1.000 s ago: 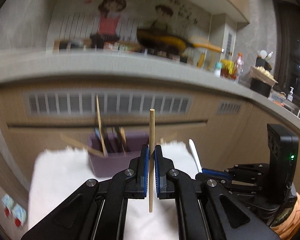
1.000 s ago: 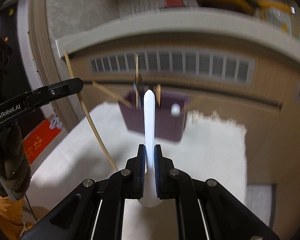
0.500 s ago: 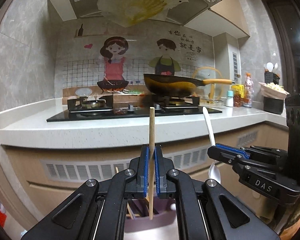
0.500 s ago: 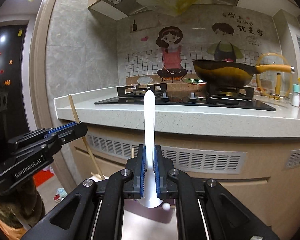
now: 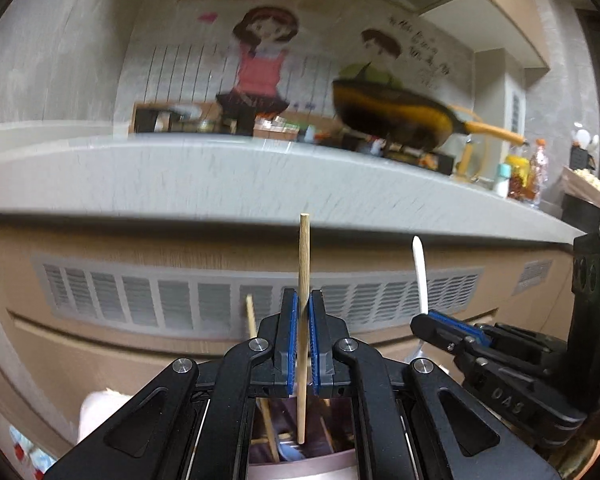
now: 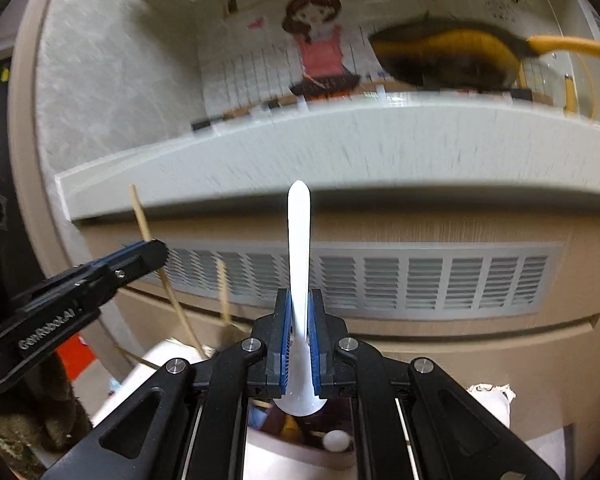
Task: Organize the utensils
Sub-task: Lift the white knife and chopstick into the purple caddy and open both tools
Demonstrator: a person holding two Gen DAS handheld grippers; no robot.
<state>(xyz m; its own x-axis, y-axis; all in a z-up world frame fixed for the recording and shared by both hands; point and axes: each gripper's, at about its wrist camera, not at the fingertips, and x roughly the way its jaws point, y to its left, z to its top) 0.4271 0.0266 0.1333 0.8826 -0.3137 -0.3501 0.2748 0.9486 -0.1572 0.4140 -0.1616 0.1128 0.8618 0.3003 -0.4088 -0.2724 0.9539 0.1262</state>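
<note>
My left gripper (image 5: 304, 320) is shut on a wooden chopstick (image 5: 302, 264) that stands upright, its lower tip hanging just above the purple utensil holder (image 5: 300, 468). Other chopsticks and a blue spoon stand inside that holder. To the right, my right gripper (image 5: 436, 322) grips a white spoon (image 5: 419, 272). In the right wrist view, the right gripper (image 6: 299, 312) is shut on the white spoon (image 6: 299, 240), handle up, bowl down over the holder (image 6: 336, 420). The left gripper (image 6: 152, 252) with its chopstick (image 6: 140, 216) shows at the left.
The holder stands on a white towel (image 6: 488, 404) (image 5: 96, 412). Close ahead is a cabinet front with a vent grille (image 5: 220, 304) under a grey countertop (image 5: 260, 176). A wok (image 5: 396, 120) sits on the stove beyond.
Both grippers moved forward toward the cabinet, each still gripping its utensil. The holder, ahead on the towel a second ago, now lies directly beneath the fingers.
</note>
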